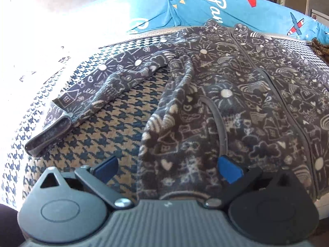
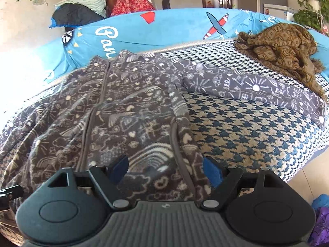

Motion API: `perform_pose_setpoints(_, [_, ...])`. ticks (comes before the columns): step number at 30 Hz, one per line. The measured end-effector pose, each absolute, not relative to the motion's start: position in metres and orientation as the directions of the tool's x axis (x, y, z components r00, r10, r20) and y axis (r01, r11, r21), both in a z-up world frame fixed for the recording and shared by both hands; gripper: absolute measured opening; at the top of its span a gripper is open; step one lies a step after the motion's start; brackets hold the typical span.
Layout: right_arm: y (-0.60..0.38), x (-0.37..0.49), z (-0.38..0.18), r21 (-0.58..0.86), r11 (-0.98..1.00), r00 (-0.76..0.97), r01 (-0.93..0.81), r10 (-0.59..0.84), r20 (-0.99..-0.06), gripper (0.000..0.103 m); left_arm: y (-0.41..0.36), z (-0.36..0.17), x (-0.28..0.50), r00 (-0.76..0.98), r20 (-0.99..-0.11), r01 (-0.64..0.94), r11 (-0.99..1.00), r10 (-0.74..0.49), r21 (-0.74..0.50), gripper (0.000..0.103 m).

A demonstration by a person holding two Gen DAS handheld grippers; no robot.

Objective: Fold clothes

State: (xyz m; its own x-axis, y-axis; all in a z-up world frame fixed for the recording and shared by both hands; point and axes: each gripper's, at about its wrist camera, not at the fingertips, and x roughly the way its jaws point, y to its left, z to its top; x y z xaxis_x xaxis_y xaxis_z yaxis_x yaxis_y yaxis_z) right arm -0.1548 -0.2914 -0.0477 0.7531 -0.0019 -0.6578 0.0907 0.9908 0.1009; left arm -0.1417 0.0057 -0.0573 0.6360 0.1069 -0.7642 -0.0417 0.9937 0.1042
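Observation:
A dark grey fleece jacket (image 1: pixel 236 94) with white doodle print lies front up, spread flat on a houndstooth cover (image 1: pixel 115 127). Its zip runs up the middle. One sleeve (image 1: pixel 86 94) reaches out to the left in the left wrist view. The other sleeve (image 2: pixel 257 88) reaches right in the right wrist view. My left gripper (image 1: pixel 167 169) is open and empty over the jacket's lower left hem. My right gripper (image 2: pixel 166 169) is open and empty over the jacket's (image 2: pixel 115 113) lower right hem.
A blue printed cushion (image 2: pixel 164 28) runs along the back edge. A crumpled brown patterned cloth (image 2: pixel 283 45) lies at the back right of the houndstooth cover (image 2: pixel 236 127). Bright glare washes out the left side. A purple item (image 2: pixel 320 226) sits on the floor at right.

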Motion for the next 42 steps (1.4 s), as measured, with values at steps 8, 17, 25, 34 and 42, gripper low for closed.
perform_pose_setpoints(8, [-0.262, -0.17, -0.041, 0.18, 0.981, 0.769, -0.076, 0.172, -0.616, 0.06, 0.018, -0.06, -0.143, 0.618, -0.766, -0.101, 0.984, 0.179, 0.149, 0.103])
perform_pose_setpoints(17, [-0.206, -0.193, -0.045, 0.184, 0.929, 0.707, -0.32, 0.364, -0.606, 0.043, 0.038, -0.048, -0.145, 0.652, -0.751, -0.161, 0.987, 0.106, -0.001, 0.103])
perform_pose_setpoints(25, [-0.148, -0.215, -0.053, 0.136, 0.824, 0.615, -0.55, 0.509, -0.603, 0.039, 0.039, -0.042, -0.147, 0.673, -0.731, -0.153, 0.988, 0.108, 0.005, 0.103])
perform_pose_setpoints(34, [-0.103, -0.231, -0.071, -0.008, 0.745, 0.576, -0.667, 0.509, -0.64, 0.039, 0.045, -0.044, -0.146, 0.648, -0.755, -0.153, 0.988, 0.095, -0.007, 0.103])
perform_pose_setpoints(42, [-0.079, -0.231, -0.081, -0.111, 0.725, 0.603, -0.68, 0.467, -0.647, 0.039, 0.055, -0.045, -0.145, 0.64, -0.761, -0.176, 0.984, 0.106, -0.01, 0.103])
